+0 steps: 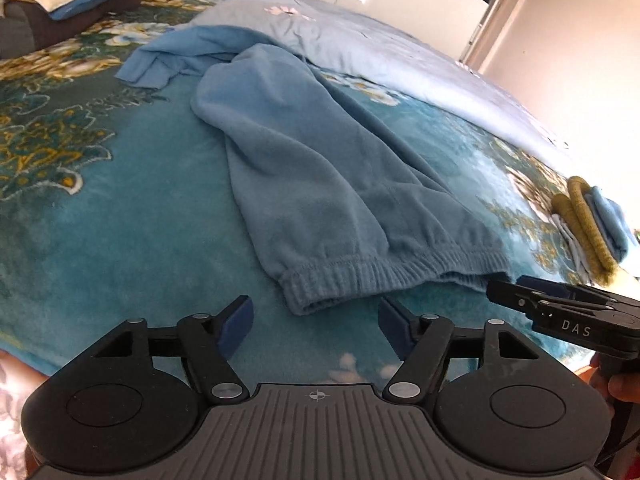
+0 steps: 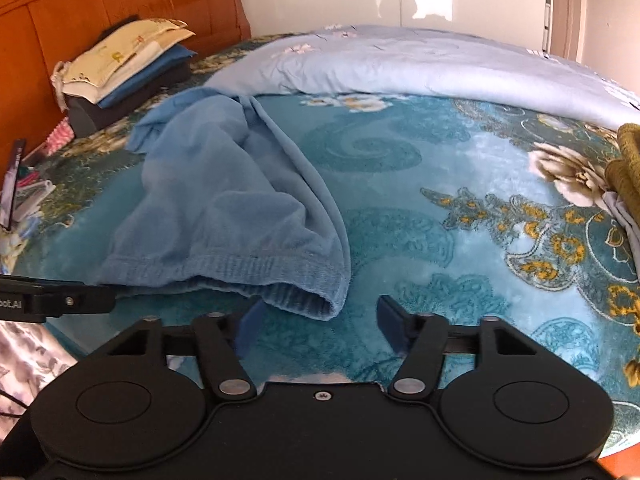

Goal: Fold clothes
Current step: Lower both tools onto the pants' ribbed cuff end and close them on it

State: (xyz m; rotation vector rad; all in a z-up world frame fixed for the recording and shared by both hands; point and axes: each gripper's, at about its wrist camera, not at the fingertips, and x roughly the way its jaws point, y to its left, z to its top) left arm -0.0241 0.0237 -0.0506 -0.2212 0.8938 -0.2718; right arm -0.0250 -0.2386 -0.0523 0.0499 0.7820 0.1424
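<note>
Nearest the left wrist camera, the left tongs (image 1: 316, 326) hang released, blue pads spread wide, just short of the elastic waistband of the blue trousers (image 1: 320, 168). Those trousers lie along the bed's teal floral blanket (image 1: 120, 232), waistband toward the cameras and legs running away to a crumpled end against the pale blue quilt (image 1: 400, 52). From the right wrist camera, the right tongs (image 2: 318, 326) also stand released, pads apart at the waistband's right corner of the trousers (image 2: 224, 200), with one pad close to the hem; I cannot tell whether it touches. In the left view the right tongs (image 1: 520, 288) appear edge-on beside the waistband's right end. Beyond the trousers' far left sits a stack of folded clothes (image 2: 124, 68) by the orange headboard (image 2: 100, 8); right of the trousers lie folded olive and blue items (image 1: 588, 224).
</note>
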